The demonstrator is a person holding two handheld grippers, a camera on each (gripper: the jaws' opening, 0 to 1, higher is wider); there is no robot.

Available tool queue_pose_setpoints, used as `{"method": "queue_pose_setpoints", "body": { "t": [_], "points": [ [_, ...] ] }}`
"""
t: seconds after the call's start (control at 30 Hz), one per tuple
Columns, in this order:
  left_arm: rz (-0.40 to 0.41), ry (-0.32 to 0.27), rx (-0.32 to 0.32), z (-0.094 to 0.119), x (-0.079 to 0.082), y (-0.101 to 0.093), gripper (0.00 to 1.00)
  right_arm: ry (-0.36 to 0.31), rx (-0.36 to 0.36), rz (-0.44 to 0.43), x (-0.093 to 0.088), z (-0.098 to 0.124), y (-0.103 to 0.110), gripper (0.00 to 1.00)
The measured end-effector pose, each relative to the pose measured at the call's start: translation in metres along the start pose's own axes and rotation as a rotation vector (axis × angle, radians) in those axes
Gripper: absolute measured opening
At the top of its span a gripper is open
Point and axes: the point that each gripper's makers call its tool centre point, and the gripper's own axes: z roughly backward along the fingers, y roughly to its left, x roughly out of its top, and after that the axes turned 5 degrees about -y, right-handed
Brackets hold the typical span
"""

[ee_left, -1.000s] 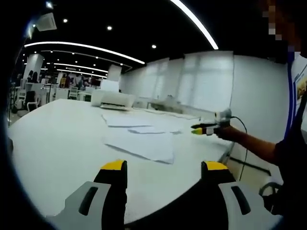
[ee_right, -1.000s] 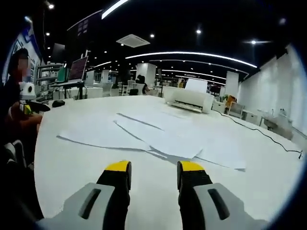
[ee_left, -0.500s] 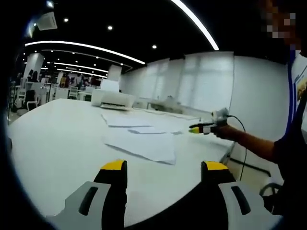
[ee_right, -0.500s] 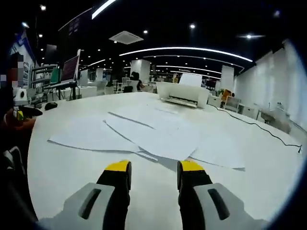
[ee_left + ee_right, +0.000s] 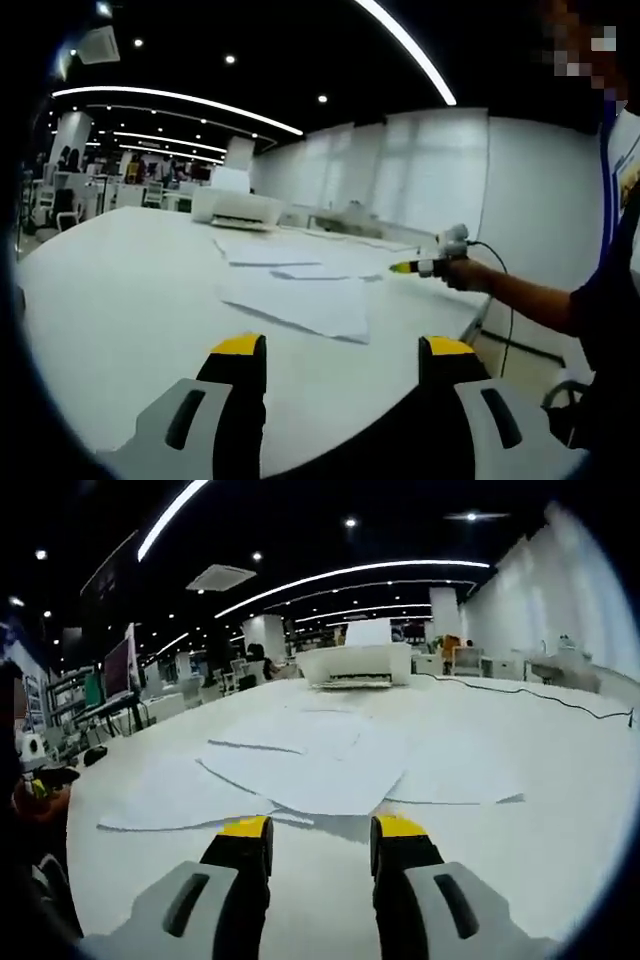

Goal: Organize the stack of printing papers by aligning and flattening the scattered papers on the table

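— Where are the papers?

— Scattered flat on the white table (image 5: 560, 770). In the right gripper view, several loose sheets of printing paper (image 5: 300, 770) overlap each other just ahead of the right gripper (image 5: 318, 832); one sheet (image 5: 175, 800) lies out to the left, another (image 5: 455, 780) to the right, its near corner slightly lifted. In the left gripper view the same sheets (image 5: 300, 295) sit mid-table, well ahead of the left gripper (image 5: 340, 350).

— And the grippers themselves?

— The left gripper hovers at the table's near edge, yellow-tipped jaws spread wide with nothing between them. The right gripper's jaws stand parted by a narrower gap, also empty, low over bare tabletop just short of the nearest sheet. From the left gripper view you can see the right gripper (image 5: 415, 267) at the far side, held in the person's hand (image 5: 465, 272), its yellow tip pointing toward the papers.

— Anything else on the table?

— A white printer (image 5: 355, 665) at the far end, beyond the papers, and a dark cable (image 5: 530, 695) trailing across the table's right side.
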Motion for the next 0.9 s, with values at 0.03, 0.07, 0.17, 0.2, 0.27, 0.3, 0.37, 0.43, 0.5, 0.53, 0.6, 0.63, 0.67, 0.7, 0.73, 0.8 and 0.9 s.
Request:
{"method": "queue_pose_setpoints", "body": {
  "t": [0.03, 0.07, 0.17, 0.2, 0.27, 0.3, 0.37, 0.43, 0.5, 0.53, 0.6, 0.63, 0.67, 0.7, 0.73, 0.8, 0.9],
  "points": [
    [0.001, -0.001, 0.0, 0.0, 0.0, 0.0, 0.64, -0.009, 0.003, -0.026, 0.001, -0.001, 0.002, 0.35],
    [0.002, -0.002, 0.001, 0.0, 0.0, 0.001, 0.64, -0.009, 0.006, -0.046, 0.001, -0.002, 0.002, 0.35],
    [0.002, -0.006, 0.002, 0.0, 0.0, 0.001, 0.64, -0.004, -0.004, -0.06, -0.002, -0.005, 0.007, 0.35],
    [0.003, -0.007, 0.001, 0.0, 0.0, 0.001, 0.64, -0.002, -0.008, -0.065, -0.003, -0.006, 0.007, 0.35],
    [0.004, -0.01, 0.001, 0.0, 0.001, 0.001, 0.64, 0.004, -0.021, -0.078, -0.005, -0.008, 0.008, 0.35],
    [0.004, -0.011, 0.001, 0.0, 0.001, 0.0, 0.64, 0.007, -0.029, -0.085, -0.007, -0.008, 0.008, 0.35],
    [0.004, -0.013, 0.001, 0.0, 0.001, 0.001, 0.64, 0.008, -0.041, -0.116, -0.008, -0.009, 0.006, 0.35],
    [0.005, -0.013, 0.0, 0.0, 0.001, 0.001, 0.64, 0.009, -0.05, -0.145, -0.009, -0.011, 0.004, 0.34],
    [0.006, -0.013, 0.001, 0.0, 0.001, 0.001, 0.64, 0.007, -0.062, -0.173, -0.01, -0.014, 0.0, 0.34],
    [0.007, -0.015, 0.001, 0.0, 0.001, 0.002, 0.64, 0.004, -0.061, -0.184, -0.01, -0.016, 0.0, 0.33],
    [0.008, -0.016, 0.001, 0.0, 0.001, 0.002, 0.64, 0.007, -0.065, -0.194, -0.011, -0.019, 0.004, 0.32],
    [0.008, -0.017, 0.0, 0.0, 0.001, 0.002, 0.64, 0.011, -0.069, -0.193, -0.013, -0.02, 0.005, 0.32],
    [0.008, -0.017, 0.001, 0.0, 0.001, 0.003, 0.64, 0.015, -0.072, -0.192, -0.014, -0.022, 0.005, 0.32],
    [0.009, -0.018, 0.002, 0.0, 0.001, 0.003, 0.64, 0.016, -0.073, -0.191, -0.013, -0.023, 0.004, 0.32],
    [0.009, -0.019, 0.002, 0.0, 0.001, 0.004, 0.64, 0.017, -0.075, -0.19, -0.014, -0.025, 0.004, 0.32],
    [0.013, -0.022, 0.005, 0.001, 0.001, 0.005, 0.64, 0.019, -0.076, -0.194, -0.014, -0.028, 0.003, 0.31],
    [0.018, -0.024, 0.011, 0.002, 0.0, 0.007, 0.64, 0.014, -0.083, -0.21, -0.014, -0.031, 0.0, 0.3]
  ]
}}
